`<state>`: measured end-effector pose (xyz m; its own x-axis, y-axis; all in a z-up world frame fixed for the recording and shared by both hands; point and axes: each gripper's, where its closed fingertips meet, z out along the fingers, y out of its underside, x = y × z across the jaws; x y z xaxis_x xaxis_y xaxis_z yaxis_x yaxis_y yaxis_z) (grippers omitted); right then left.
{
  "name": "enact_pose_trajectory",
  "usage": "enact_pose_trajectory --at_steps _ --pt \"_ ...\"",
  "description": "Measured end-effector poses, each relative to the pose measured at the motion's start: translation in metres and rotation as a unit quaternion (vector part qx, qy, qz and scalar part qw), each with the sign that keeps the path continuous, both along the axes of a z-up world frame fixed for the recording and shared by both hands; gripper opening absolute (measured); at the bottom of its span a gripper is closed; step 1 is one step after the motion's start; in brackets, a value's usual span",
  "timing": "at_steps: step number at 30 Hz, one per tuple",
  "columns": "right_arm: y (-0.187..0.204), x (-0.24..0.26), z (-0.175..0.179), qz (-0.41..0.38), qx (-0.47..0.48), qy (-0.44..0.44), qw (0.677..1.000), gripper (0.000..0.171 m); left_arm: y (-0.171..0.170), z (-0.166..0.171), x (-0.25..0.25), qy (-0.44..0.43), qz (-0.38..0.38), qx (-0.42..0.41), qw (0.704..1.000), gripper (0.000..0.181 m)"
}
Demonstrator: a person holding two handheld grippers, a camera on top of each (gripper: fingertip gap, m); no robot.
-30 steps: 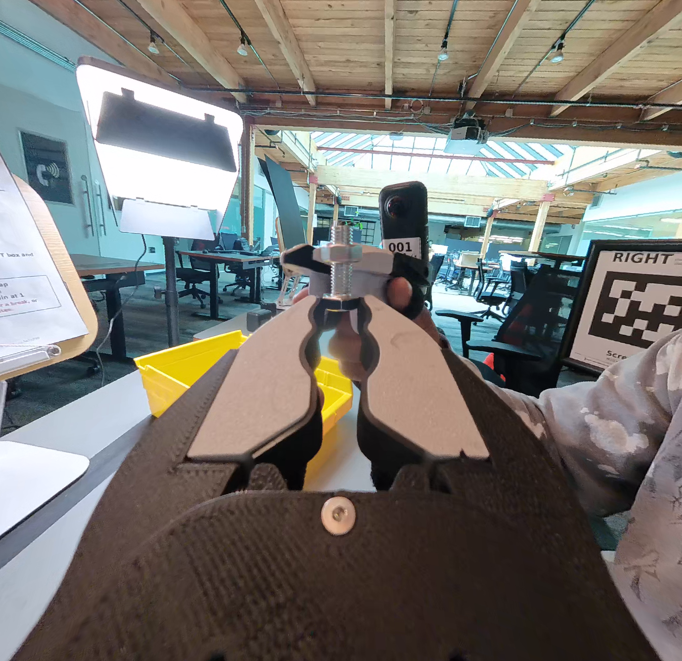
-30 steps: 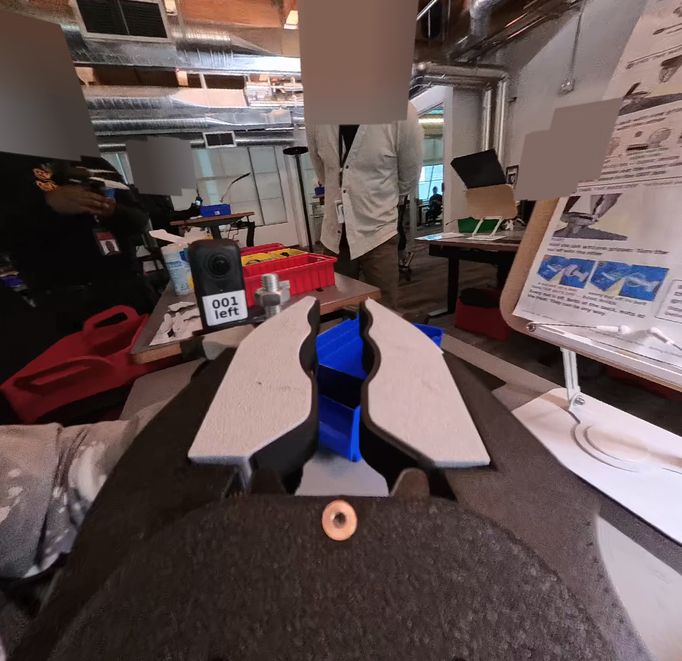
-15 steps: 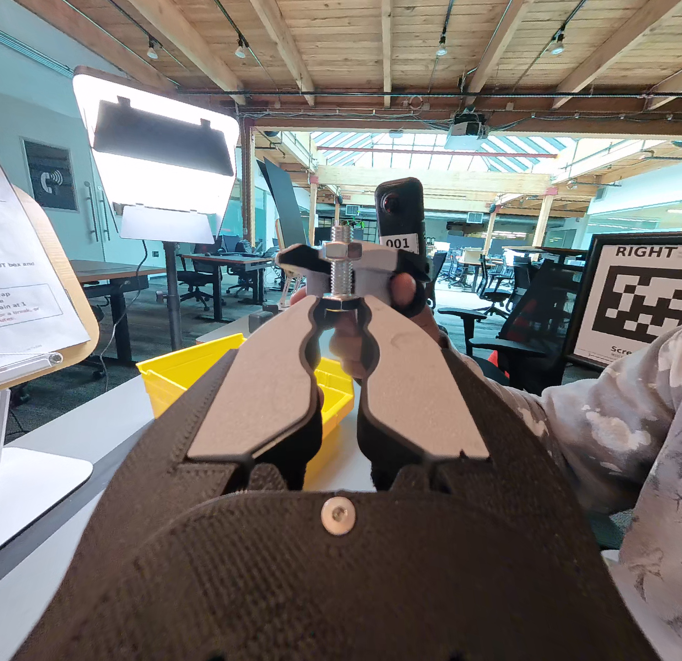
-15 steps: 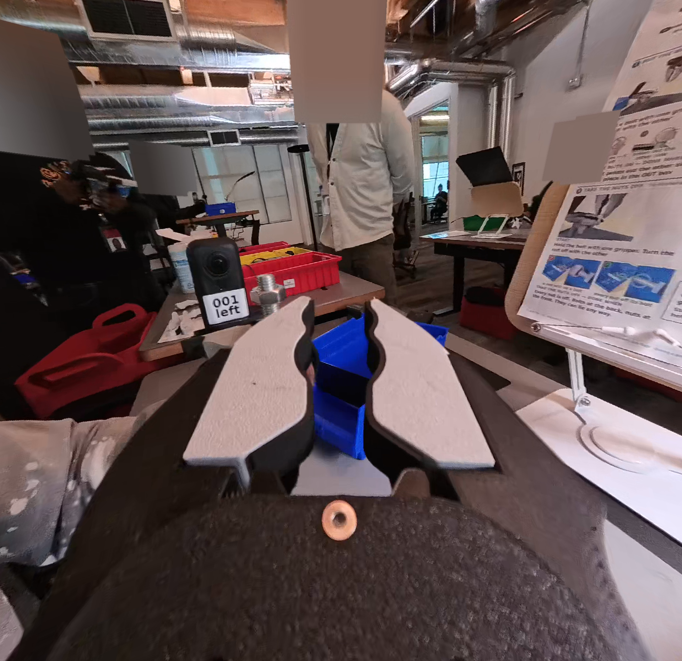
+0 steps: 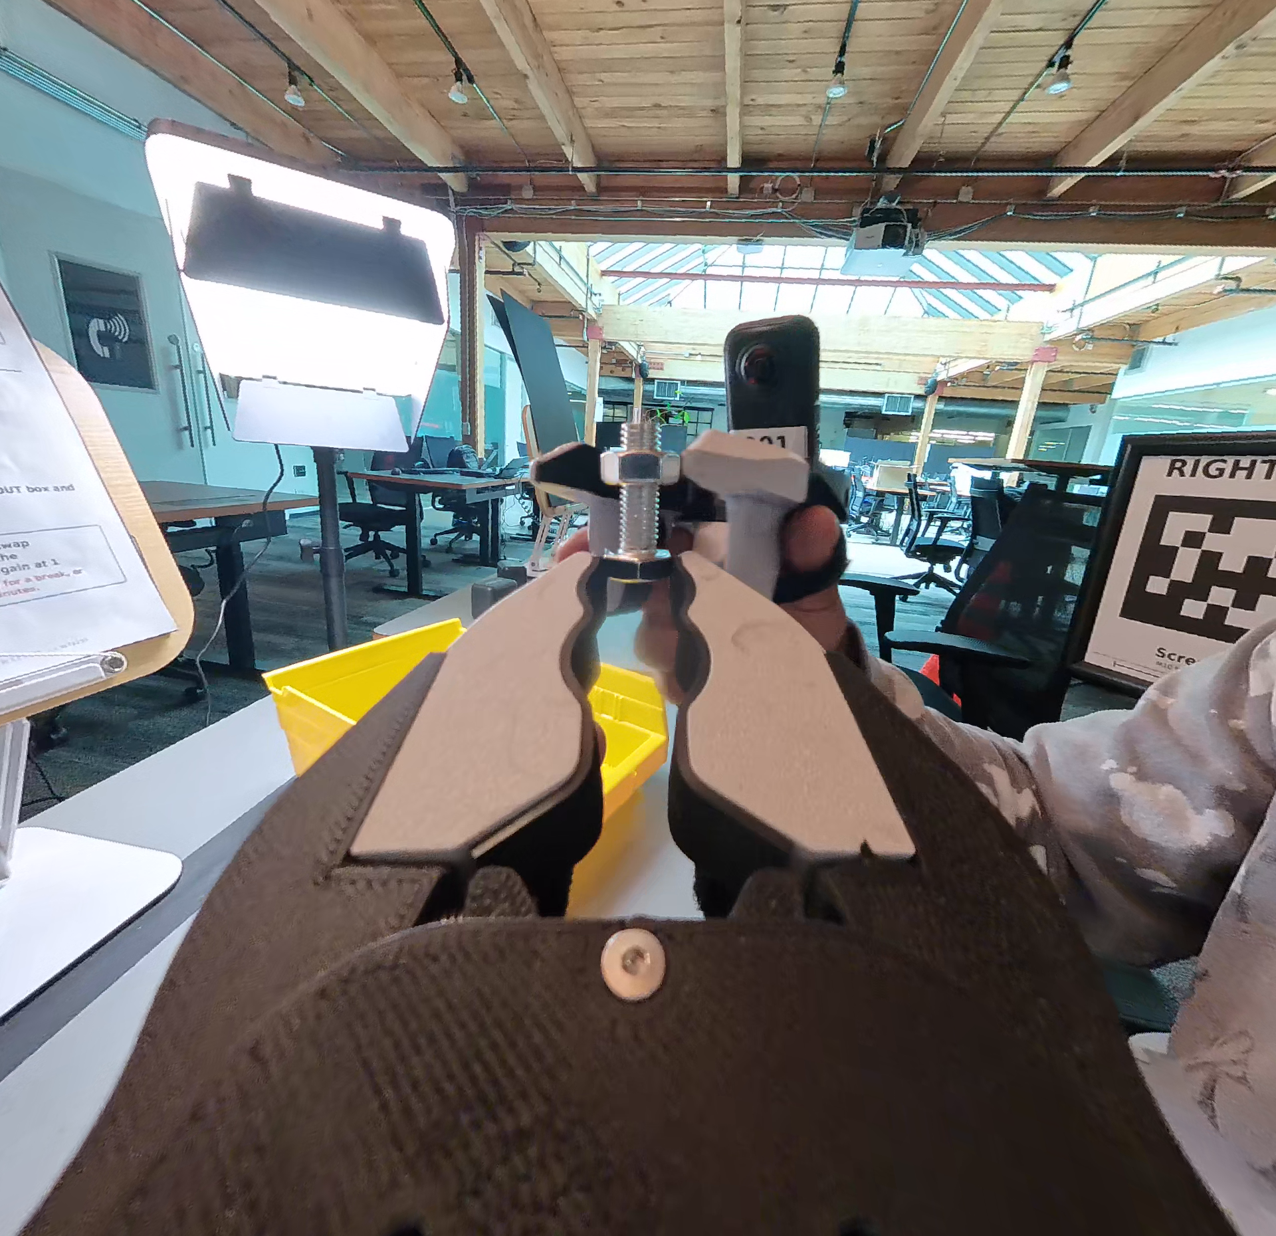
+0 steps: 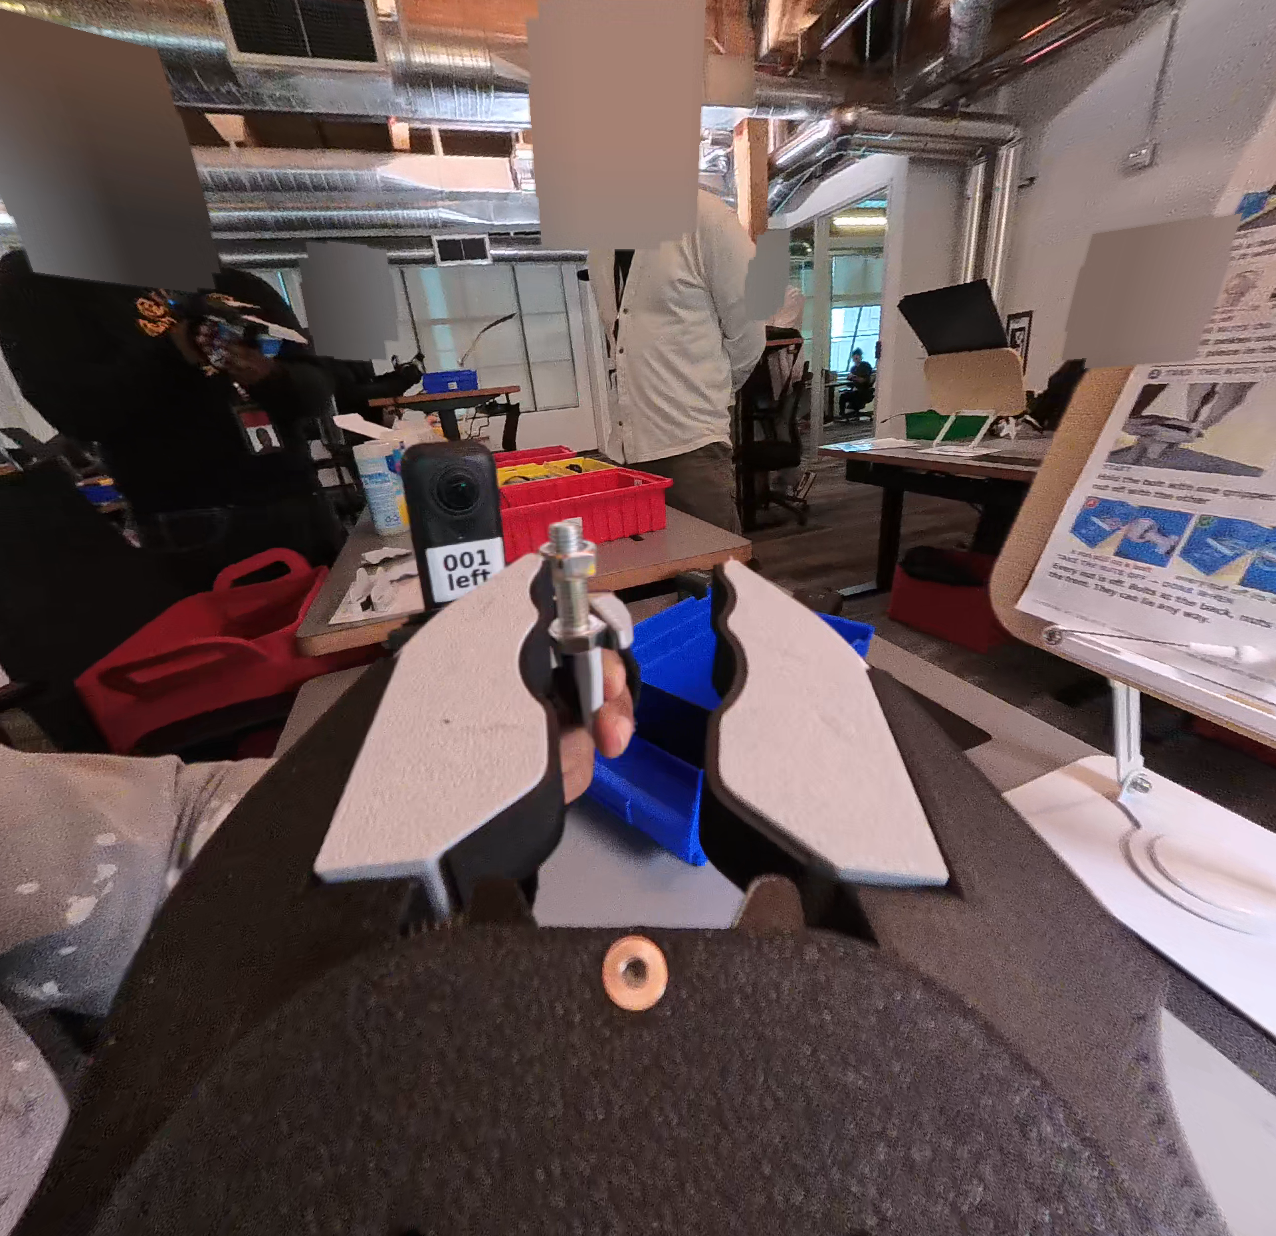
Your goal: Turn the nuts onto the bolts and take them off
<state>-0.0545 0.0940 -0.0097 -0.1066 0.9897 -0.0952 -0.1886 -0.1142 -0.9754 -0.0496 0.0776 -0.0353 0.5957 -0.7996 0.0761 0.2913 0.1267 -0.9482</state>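
Bolt (image 5: pixel 636 512) upright at the tips of the left gripper (image 5: pixel 635 574) in the left wrist view: its hex head sits pinched between the two grey fingers, threaded shank pointing up. A nut (image 5: pixel 639 469) sits high on the shank, near the free end. The right gripper (image 5: pixel 673 474) faces it from beyond, one finger close beside the nut on the left and the other standing clear of it on the right, so its jaws are spread and not clamped. A hand (image 5: pixel 794 568) shows behind that gripper. Below the fingers lies a yellow bin (image 5: pixel 331 699) on the grey table (image 5: pixel 172 816).

From the right wrist view, the right gripper (image 6: pixel 628 595) has its fingers held wide apart with nothing between them pinched. The bolt (image 6: pixel 572 595) stands just inside the left-hand finger, nearly upright, with the nut (image 6: pixel 567 559) close to its top and level with the fingertip; whether the finger touches it cannot be told. The left gripper (image 6: pixel 587 640) grips the bolt's head from below. A blue bin (image 6: pixel 663 740) lies on the table beyond the gap.
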Motion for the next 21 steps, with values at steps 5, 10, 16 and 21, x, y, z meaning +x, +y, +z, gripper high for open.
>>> enact_pose_trajectory --at_steps 5,10,16,21 --pt "-0.002 -0.004 -0.003 0.003 -0.002 -0.004 1.0 0.04 -0.001 0.001 0.0 -0.003 0.001 0.002 1.0 0.018" --pt "0.012 0.004 0.001 -0.025 -0.011 0.006 1.0 0.028 -0.003 0.004 -0.001 -0.001 0.002 0.007 1.0 0.018" --pt "-0.01 -0.004 0.001 0.012 0.008 0.003 1.0 0.044 -0.001 0.0 0.003 0.006 0.006 0.004 1.0 0.018" --pt "0.016 0.005 0.003 -0.036 -0.012 0.017 0.999 0.022 -0.002 0.003 0.0 0.004 0.009 0.009 1.0 0.018"
